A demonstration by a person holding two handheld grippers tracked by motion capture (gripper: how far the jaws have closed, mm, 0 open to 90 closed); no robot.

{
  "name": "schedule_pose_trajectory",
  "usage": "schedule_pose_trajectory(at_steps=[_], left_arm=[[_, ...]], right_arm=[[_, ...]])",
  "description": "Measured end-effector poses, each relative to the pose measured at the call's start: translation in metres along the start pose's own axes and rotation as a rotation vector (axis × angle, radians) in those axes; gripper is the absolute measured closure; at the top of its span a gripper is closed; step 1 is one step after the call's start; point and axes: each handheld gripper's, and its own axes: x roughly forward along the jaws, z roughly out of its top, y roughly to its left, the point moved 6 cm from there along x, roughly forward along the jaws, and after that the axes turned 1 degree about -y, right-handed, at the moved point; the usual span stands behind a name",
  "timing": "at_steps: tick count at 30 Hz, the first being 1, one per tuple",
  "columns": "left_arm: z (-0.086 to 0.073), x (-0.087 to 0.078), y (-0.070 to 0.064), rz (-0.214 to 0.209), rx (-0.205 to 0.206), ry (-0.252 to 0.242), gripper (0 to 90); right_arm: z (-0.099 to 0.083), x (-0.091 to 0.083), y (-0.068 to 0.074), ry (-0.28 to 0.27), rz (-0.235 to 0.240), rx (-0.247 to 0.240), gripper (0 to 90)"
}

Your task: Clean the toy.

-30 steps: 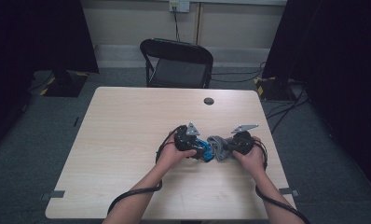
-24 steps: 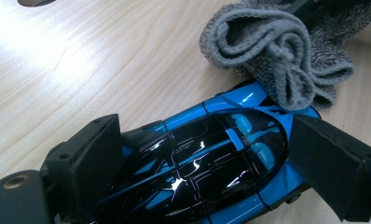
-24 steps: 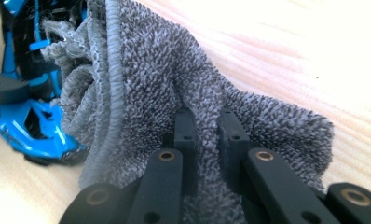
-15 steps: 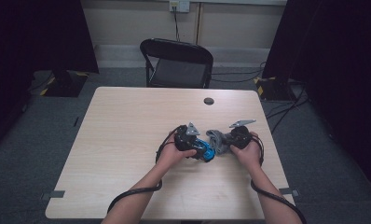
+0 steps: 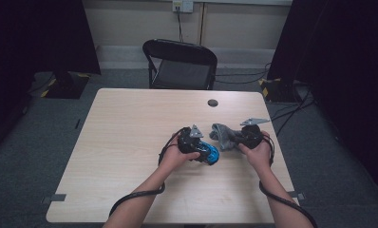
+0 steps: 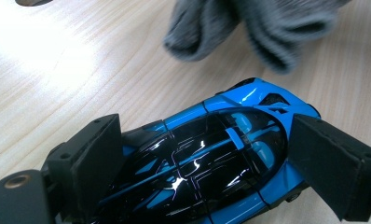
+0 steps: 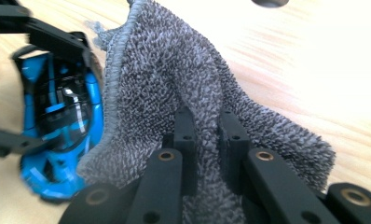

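The blue toy car (image 6: 207,158) is clamped between the jaws of the left gripper (image 5: 193,142), low over the table (image 5: 130,142) near its middle-right; the jaws are pressed against the car's two sides. The grey cloth (image 7: 183,107) is pinched between the nearly closed jaws of the right gripper (image 5: 250,135), its loose folds hanging just beside the car, with contact not discernible. A chair (image 5: 180,64) is seen behind the table and a small dark disc (image 5: 212,102) lies near the far edge.
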Motion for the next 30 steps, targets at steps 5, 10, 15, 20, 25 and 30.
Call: schedule_pose_trajectory(at_steps=[5,10,15,20,25,30], left_arm=[[0.0,0.0,0.0,-0.004,0.002,0.003,10.3],[0.0,0.0,0.0,-0.006,0.003,0.001,10.5],[0.0,0.0,0.0,-0.007,0.005,-0.005,10.5],[0.0,0.0,0.0,-0.008,0.005,-0.004,10.5],[0.0,0.0,0.0,-0.008,0.005,-0.008,10.5],[-0.001,0.0,-0.001,-0.009,0.006,-0.012,10.5]], right_arm=[[-0.005,-0.019,0.002,-0.024,0.034,-0.019,80.6],[-0.015,-0.033,0.009,-0.037,0.063,-0.037,80.5],[-0.026,-0.042,0.022,-0.034,0.104,-0.069,80.5],[-0.041,-0.047,0.04,-0.015,0.143,-0.108,80.5],[-0.057,-0.049,0.06,0.021,0.206,-0.143,80.5],[-0.068,-0.042,0.08,0.065,0.257,-0.197,80.4]])
